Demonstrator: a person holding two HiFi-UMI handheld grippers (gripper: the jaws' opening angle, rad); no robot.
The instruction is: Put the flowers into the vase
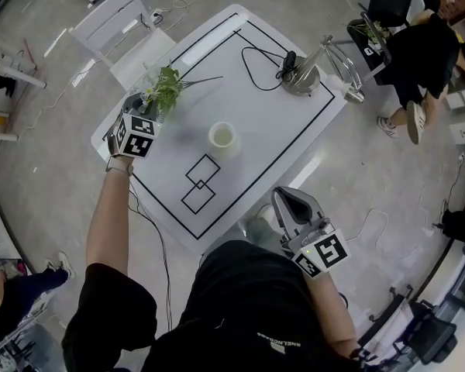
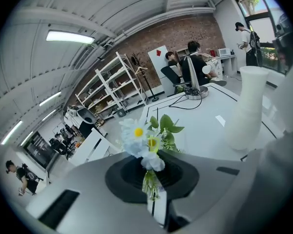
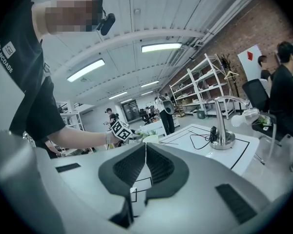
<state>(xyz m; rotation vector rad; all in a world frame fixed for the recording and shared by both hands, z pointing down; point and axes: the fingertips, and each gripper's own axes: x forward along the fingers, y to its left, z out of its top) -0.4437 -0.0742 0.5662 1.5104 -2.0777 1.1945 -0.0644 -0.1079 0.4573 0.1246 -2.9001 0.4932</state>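
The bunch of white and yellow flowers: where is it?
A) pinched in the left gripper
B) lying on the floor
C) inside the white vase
A: the left gripper is shut on the green stems of the white and yellow flowers, apart from the tall white vase.

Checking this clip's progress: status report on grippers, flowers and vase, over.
Left gripper shut on flowers. Right gripper shut, empty. White vase upright, empty. Nothing between flowers and vase.

The vase looks white and matt. The flowers seem to be of cloth and plastic. The table is smooth, white and slightly glossy. The desk lamp is shiny metal. The left gripper has a matt grey plastic shell.
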